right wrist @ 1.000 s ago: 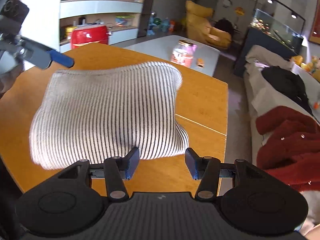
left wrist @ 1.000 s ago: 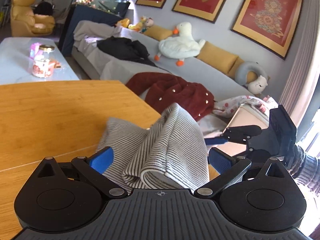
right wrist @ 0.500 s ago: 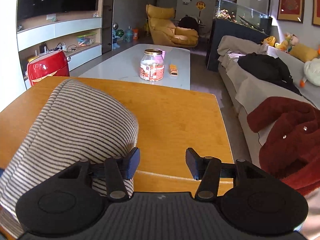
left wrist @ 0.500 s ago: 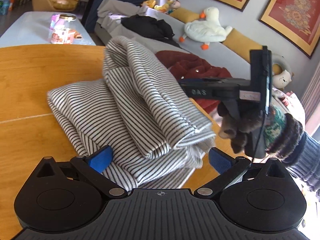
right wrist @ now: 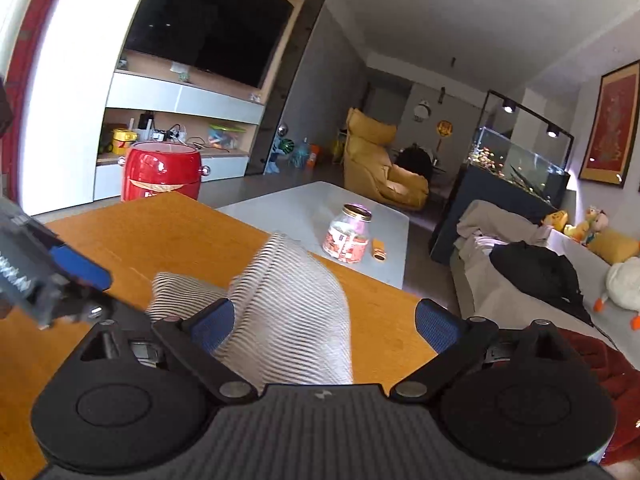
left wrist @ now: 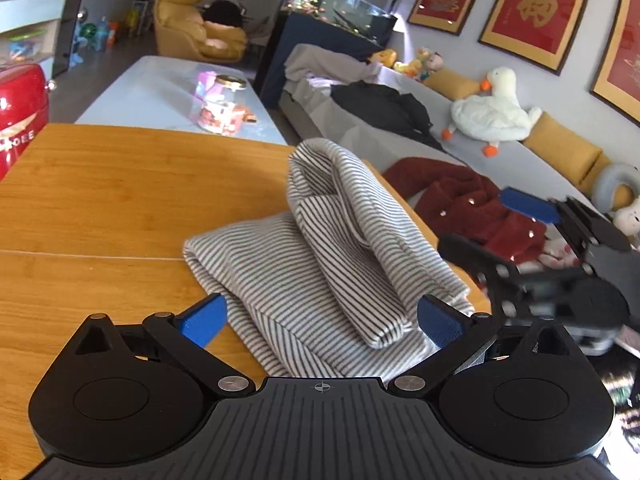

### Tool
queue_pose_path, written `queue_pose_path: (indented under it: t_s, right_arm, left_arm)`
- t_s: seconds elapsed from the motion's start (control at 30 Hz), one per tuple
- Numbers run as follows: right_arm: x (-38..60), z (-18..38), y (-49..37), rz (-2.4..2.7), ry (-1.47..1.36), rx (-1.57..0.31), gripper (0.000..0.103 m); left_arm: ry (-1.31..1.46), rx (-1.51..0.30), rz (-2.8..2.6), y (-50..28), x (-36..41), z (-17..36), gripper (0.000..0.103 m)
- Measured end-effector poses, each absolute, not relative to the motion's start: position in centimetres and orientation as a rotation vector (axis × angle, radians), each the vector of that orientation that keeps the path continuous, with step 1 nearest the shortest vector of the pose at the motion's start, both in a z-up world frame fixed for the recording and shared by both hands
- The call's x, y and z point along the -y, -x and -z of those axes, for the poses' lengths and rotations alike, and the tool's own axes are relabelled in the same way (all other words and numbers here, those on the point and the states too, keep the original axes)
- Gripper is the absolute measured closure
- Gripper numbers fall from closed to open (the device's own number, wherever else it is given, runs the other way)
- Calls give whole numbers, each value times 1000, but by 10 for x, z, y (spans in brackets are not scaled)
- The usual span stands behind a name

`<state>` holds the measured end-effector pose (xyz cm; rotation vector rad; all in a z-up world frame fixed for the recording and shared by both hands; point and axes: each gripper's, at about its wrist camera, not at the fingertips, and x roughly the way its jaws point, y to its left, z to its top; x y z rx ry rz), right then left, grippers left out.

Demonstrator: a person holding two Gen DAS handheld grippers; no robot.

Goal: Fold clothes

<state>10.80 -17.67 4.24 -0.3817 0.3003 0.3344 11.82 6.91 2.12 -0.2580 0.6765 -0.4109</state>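
Note:
A grey-and-white striped garment (left wrist: 320, 256) lies folded in a bundle on the wooden table (left wrist: 120, 200), near its right edge. My left gripper (left wrist: 320, 318) is open, its blue pads on either side of the bundle's near end, not pinching it. My right gripper (left wrist: 496, 232) shows blurred at the right of the left wrist view, open and off the cloth. In the right wrist view the right gripper (right wrist: 324, 320) is open, with the striped garment (right wrist: 292, 312) between and beyond its fingers. The left gripper's blue fingertip (right wrist: 76, 266) shows at the left there.
A red appliance (right wrist: 162, 172) stands at the table's far corner. A grey coffee table with a jar (right wrist: 348, 234) lies beyond. A sofa (left wrist: 500, 156) with a red coat (left wrist: 468, 204), black clothes and a plush duck runs along the right.
The right gripper has opened wider and drawn back from the bundle, tilting upward. The left gripper has pulled back a little. The garment now rests folded on the table.

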Motion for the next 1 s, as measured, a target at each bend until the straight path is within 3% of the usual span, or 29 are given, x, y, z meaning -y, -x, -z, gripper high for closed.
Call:
queue_pose_path:
  t_s: [0.4,0.47,0.5,0.63,0.7,0.87,1.0]
  right_arm:
    - [111,20,-127,-247,485,-382,5]
    - [117,16,-131,-235,465,-383,30]
    - [121,14,-132,-224,452,-380,36]
    - [139,13,-135,-136,463,-360,40]
    - [146,19,-141,-121,488,-374,40]
    - [170,-6,-147,-190,355,-368,76]
    - [181,-65,-132,-374,187,-316,82]
  left_arm:
    - [493,-700,294,-137,-110,-12,0]
    - [556,-723,341,-141,-109,-8,0]
    - [583,-731,363,-143,-108,-6,0]
    - [621,-741,457,-151,-98,3,3]
    - [610,-757,482,-156,-92,7,15]
    - [593,-801,501,-164,-88,21,29]
    - [645,-814,515,-168,-95,31,31]
